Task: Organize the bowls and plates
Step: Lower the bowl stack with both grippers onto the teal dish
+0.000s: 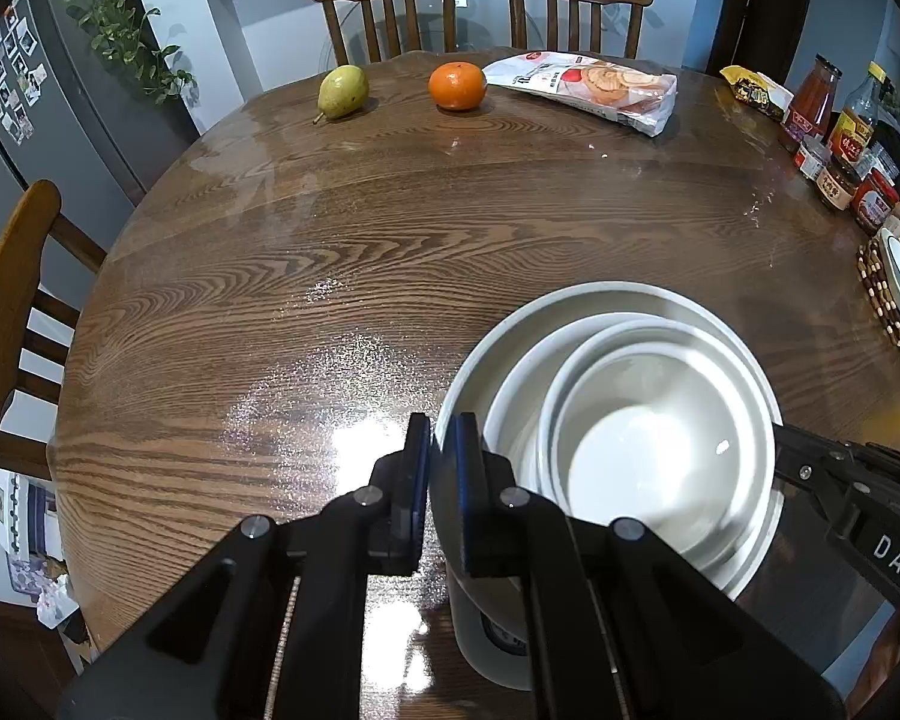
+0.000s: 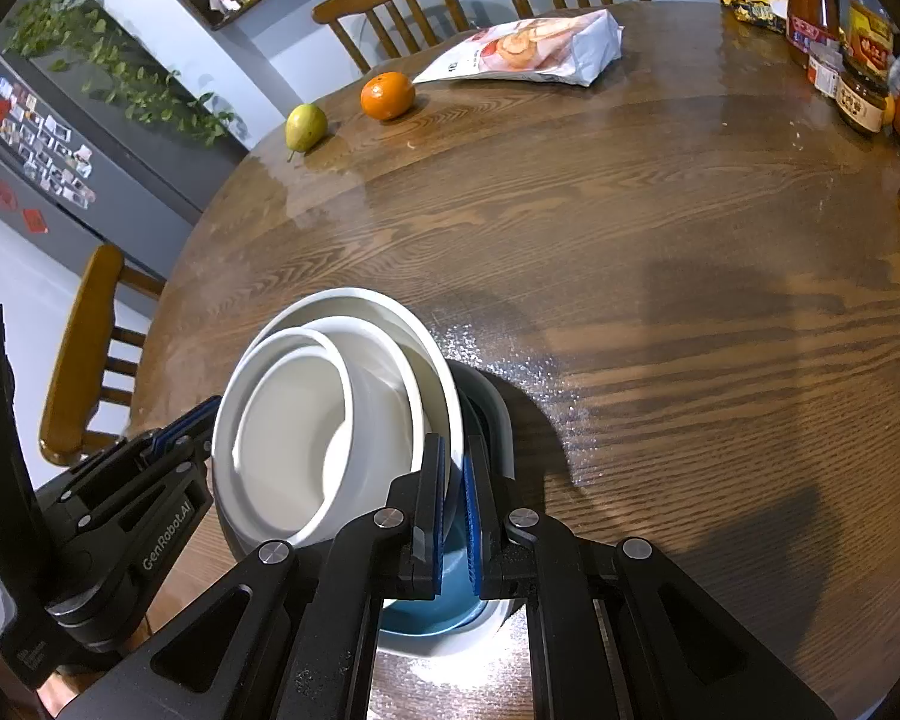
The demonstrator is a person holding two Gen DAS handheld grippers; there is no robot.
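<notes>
Together, left gripper (image 1: 444, 450) and right gripper (image 2: 455, 480), angled downward, apparently clamp the stacked dishes (image 1: 630, 420).

Right hand-held gripper (image 2: 453, 480) clamped on rim of nested white bowls (image 2: 330, 414).

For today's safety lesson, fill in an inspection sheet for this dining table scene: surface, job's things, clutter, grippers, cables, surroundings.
Surface: round wooden table, glossy under a clear cover.
Job's things: nested white bowls stacked over a blue dish.
Clutter: pear, orange, snack bag, jars and bottles, beaded trivet.
Grippers: left gripper and right gripper each shut on the stack's outer rim, opposite sides.
Cables: nothing seen.
Surroundings: wooden chairs, fridge with photos, trailing plant.
</notes>
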